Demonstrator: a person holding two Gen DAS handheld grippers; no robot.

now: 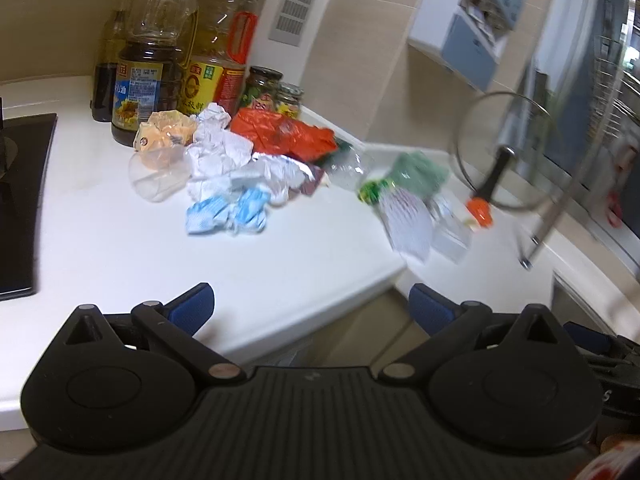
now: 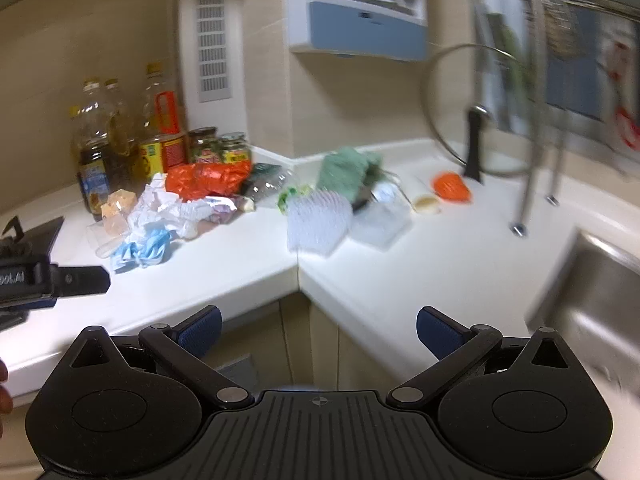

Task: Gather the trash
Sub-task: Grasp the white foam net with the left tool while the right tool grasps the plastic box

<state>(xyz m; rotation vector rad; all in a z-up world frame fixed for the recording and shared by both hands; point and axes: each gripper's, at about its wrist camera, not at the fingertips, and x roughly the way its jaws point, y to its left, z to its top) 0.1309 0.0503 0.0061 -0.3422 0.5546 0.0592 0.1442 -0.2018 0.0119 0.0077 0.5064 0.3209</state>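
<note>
Blue-padded fingers (image 1: pixel 192 308) stand spread wide on the left gripper (image 1: pixel 311 308), and the right gripper (image 2: pixel 319 334) is likewise agape, neither one holding anything, both poised off the front edge of a white corner countertop (image 1: pixel 120 248). The trash lies further in, in two heaps. Nearest the left gripper is a crumpled blue-and-white wrapper (image 1: pixel 228 212), touching balled white paper (image 1: pixel 216 146), a clear plastic cup (image 1: pixel 154 172) on its side, a yellowish wrapper (image 1: pixel 164 132) and an orange plastic bag (image 1: pixel 288 134). All of it looks light, soft and crushable, so a pinch on any raised fold should probably serve; the cup seems slippery and is likely best taken by its rim. Across the corner joint sits a second, blurred heap: a white ribbed wrapper (image 2: pixel 316 220), clear packaging (image 2: pixel 380 224) and something green (image 2: pixel 344 168). Behind, against the wall, stand oil bottles (image 1: pixel 140 80) and jars (image 1: pixel 262 86), seemingly not trash. A glass pot lid (image 2: pixel 472 112) leans upright near the sink (image 2: pixel 592 280).
</note>
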